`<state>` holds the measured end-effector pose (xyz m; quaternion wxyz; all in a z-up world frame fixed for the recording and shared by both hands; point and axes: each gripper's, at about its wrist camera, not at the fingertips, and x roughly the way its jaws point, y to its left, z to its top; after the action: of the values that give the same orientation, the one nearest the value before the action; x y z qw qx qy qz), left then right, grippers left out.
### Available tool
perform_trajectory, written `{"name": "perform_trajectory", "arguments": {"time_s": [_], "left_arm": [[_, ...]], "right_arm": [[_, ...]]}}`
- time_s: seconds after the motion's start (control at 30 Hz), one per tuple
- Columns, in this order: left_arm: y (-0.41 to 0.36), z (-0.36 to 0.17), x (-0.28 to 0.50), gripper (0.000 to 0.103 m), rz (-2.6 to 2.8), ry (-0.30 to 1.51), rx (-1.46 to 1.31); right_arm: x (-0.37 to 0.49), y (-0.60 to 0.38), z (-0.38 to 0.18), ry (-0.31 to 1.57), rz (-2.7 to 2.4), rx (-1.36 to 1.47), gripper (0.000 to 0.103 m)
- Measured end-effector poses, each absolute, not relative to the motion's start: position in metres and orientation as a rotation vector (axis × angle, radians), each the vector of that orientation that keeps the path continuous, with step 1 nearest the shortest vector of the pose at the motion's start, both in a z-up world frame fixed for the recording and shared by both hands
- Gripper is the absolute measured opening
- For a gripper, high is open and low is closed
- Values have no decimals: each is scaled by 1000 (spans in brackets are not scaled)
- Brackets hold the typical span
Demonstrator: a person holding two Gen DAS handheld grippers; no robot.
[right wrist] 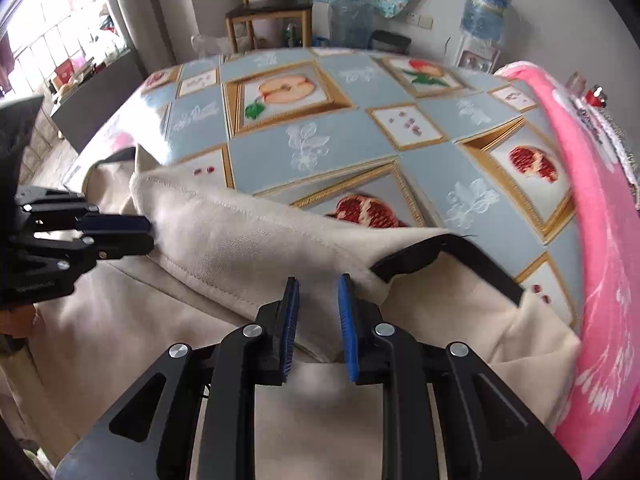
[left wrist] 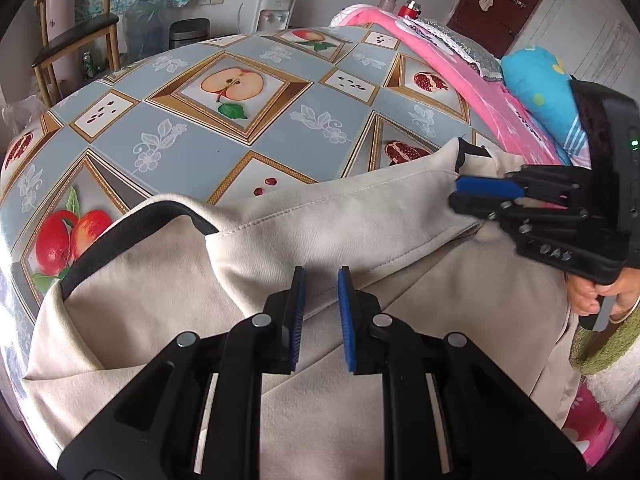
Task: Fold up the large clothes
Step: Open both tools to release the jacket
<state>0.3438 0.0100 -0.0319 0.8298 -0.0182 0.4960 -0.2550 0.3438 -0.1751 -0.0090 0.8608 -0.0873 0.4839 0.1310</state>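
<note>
Two grippers, the left gripper (left wrist: 320, 312) and right gripper (right wrist: 318, 312), hover with fingers parted, holding nothing, over a beige garment (left wrist: 360, 220) on the fruit-print table (left wrist: 200, 136), apparently mid-fold; next, each must pinch an edge.

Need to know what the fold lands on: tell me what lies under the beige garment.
The beige garment lies on the fruit-print tablecloth, visible beyond its black-trimmed edge. Its own lower layer shows beneath the lifted flap. Anything further under the cloth is covered.
</note>
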Motion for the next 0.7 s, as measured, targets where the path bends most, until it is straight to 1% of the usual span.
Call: {"name": "perform_trajectory", "arguments": {"time_s": [0.07, 0.13, 0.17, 0.2, 0.27, 0.33, 0.37, 0.4, 0.43, 0.5, 0.53, 0.6, 0.7], "left_arm": [[11, -32, 343, 16, -540, 1047, -48], [11, -33, 344, 16, -537, 1045, -54], [12, -33, 344, 16, -535, 1049, -59], [12, -32, 345, 16, -530, 1058, -61], [15, -24, 343, 16, -490, 1065, -47], [25, -4, 333, 17, -477, 1032, -48], [34, 9, 323, 23, -473, 1004, -53], [43, 20, 314, 27, -459, 981, -52], [56, 35, 300, 35, -430, 952, -49], [83, 55, 267, 38, -393, 906, -74], [94, 60, 252, 40, -377, 898, -84], [111, 63, 218, 40, -336, 896, -102], [124, 50, 170, 40, -288, 926, -129]], "right_arm": [[340, -181, -12, 1012, 241, -193, 20], [344, -181, -31, 1061, 200, -236, 21], [342, -183, -32, 1030, 200, -228, 26], [344, -184, -32, 1044, 187, -237, 32], [342, -192, -22, 1059, 182, -172, 34], [329, -201, -3, 1034, 217, -93, 36], [319, -205, 8, 1011, 235, -71, 46], [307, -207, 19, 984, 249, -59, 52], [294, -209, 29, 964, 266, -52, 61], [266, -210, 42, 940, 326, -37, 68], [251, -208, 45, 937, 365, -22, 69], [228, -198, 44, 951, 440, 3, 70], [189, -176, 34, 986, 576, 50, 70]]}}
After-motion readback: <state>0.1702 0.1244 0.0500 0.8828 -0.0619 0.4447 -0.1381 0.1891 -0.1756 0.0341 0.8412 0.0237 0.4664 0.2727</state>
